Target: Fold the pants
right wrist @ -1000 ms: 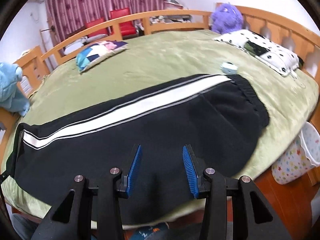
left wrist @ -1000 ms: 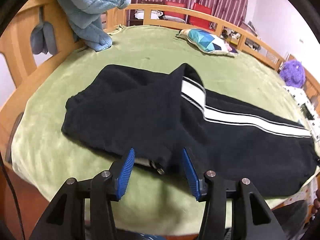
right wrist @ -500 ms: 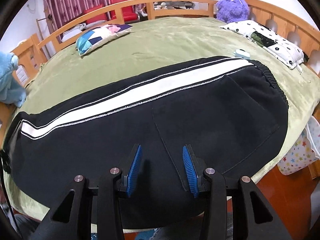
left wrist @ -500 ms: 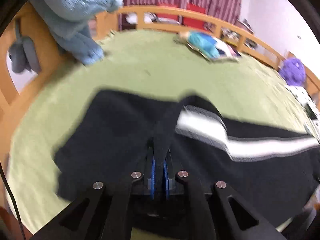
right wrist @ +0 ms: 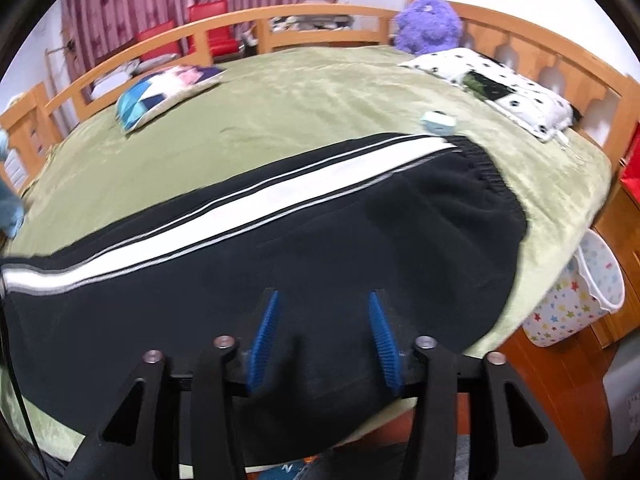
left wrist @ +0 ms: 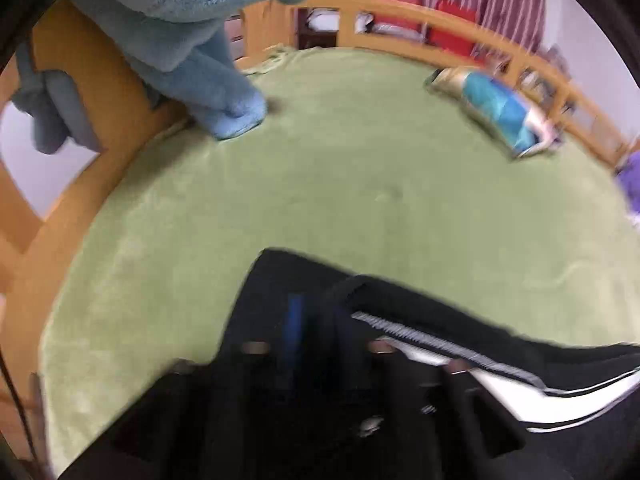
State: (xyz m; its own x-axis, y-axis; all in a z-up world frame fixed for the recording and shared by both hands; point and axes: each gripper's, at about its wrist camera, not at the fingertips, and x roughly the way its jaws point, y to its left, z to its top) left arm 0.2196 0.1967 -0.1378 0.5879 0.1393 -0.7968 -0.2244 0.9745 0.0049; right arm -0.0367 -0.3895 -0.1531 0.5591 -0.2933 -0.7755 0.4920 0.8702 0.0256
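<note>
— What are the pants (right wrist: 304,264) made of, from where you stand?

— Thick black fleece, matte and a little nubbly, with a broad white stripe (right wrist: 280,196) down the side, edged by thin ribbed grey lines. The elastic waistband (right wrist: 496,176) is gathered and puckered. They lie lengthwise across the near part of the bed, on a soft green blanket (right wrist: 320,100) with a short velvety nap.

— And the grippers?

— The right gripper (right wrist: 324,336) hangs over the black cloth near the bed's front edge. Its ridged blue pads (right wrist: 266,332) stand apart and are spreading wider, pressing on nothing. The left gripper (left wrist: 316,328) is badly smeared by blur over the leg end. One blue pad (left wrist: 292,332) shows as a streak against the black fabric. Its jaws are coming apart too, and there's dark cloth around them, but I can't tell if any is pinched.

— What about that leg end?

— It's turned over on itself, a raised rounded fold (left wrist: 360,284) with the stripe beginning just beside it.

— Room to work?

— Plenty of bare blanket beyond the pants. A curved wooden rail (right wrist: 320,20) rings the bed. A blue plush toy (left wrist: 200,40) leans at the left corner, a patterned cushion (right wrist: 168,88) lies near the far rail, and a spotted pillow (right wrist: 500,80) and a purple plush (right wrist: 428,20) sit on the right. A small pale blue object (right wrist: 438,122) lies just past the waistband. Beside the bed's right edge stands a star-printed basket (right wrist: 580,292).
</note>
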